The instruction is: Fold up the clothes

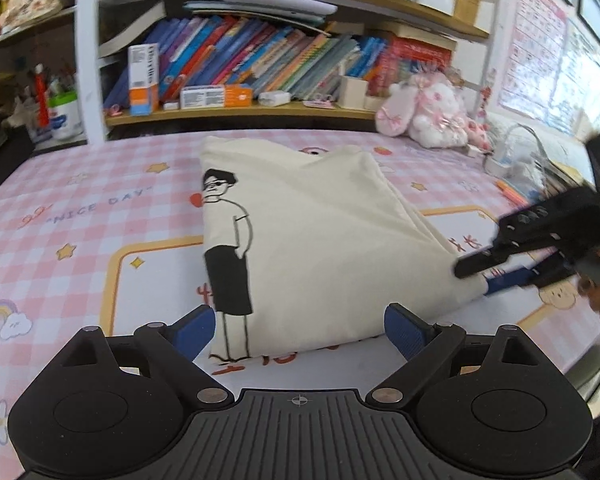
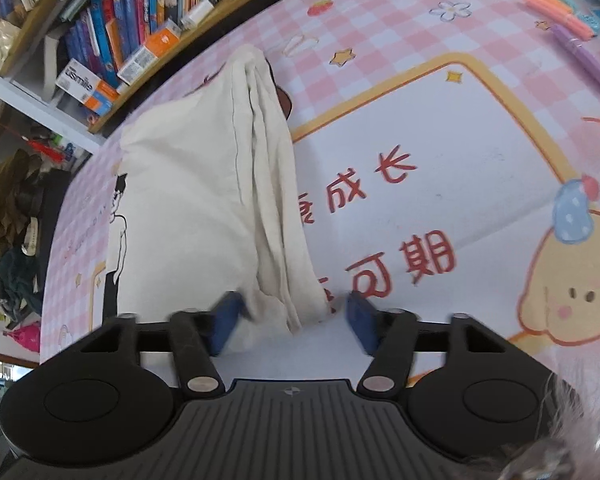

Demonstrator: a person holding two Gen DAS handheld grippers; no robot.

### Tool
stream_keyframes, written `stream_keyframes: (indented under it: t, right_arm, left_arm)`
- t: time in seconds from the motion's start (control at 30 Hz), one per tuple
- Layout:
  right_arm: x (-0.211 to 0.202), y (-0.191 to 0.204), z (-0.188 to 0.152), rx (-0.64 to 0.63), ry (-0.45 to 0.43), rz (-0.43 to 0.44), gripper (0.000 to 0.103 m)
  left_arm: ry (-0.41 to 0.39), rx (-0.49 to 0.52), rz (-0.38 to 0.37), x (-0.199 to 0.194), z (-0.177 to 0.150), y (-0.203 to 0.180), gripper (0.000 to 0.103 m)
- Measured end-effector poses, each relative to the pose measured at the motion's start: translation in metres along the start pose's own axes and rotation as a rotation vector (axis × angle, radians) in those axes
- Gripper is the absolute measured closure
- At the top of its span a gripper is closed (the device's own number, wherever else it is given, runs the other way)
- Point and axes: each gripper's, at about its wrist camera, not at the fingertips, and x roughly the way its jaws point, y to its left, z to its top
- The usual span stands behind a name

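Pinching the shirt (image 1: 320, 240) corner, apparently: right tongs (image 2: 288, 316); left tongs (image 1: 300, 332) released.

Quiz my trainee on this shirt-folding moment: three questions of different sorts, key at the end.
1. True or false: the left gripper is shut on the shirt.
2. The print on the shirt shows: A) a standing figure in black shorts; B) a rainbow; C) a strawberry.
3. Which gripper has a corner of the shirt between its jaws?

Key
1. False: its jaws stand wide apart and grip nothing.
2. A.
3. The right gripper, at the shirt's near corner.
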Motion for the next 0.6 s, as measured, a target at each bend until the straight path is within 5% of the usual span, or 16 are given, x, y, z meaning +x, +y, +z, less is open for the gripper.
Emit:
stream_keyframes:
  t: [0.13,0.33,0.6]
  right_arm:
    - [0.001,0.007,0.006,0.001,0.022,0.029,0.087]
    - [-0.034,0.019,0.024,0.051,-0.035,0.181,0.089]
    - [-0.045,0.038,0.033,0.000,-0.058,0.165,0.089]
  left_arm:
    - [0.005,0.151,0.005,0.011,-0.004,-0.020,0.010]
    - [-0.002,0.422,0.085,0.031,-0.018,-0.048,0.009]
    - [-0.046,0.591,0.282,0.057,-0.023,-0.055,0.009]
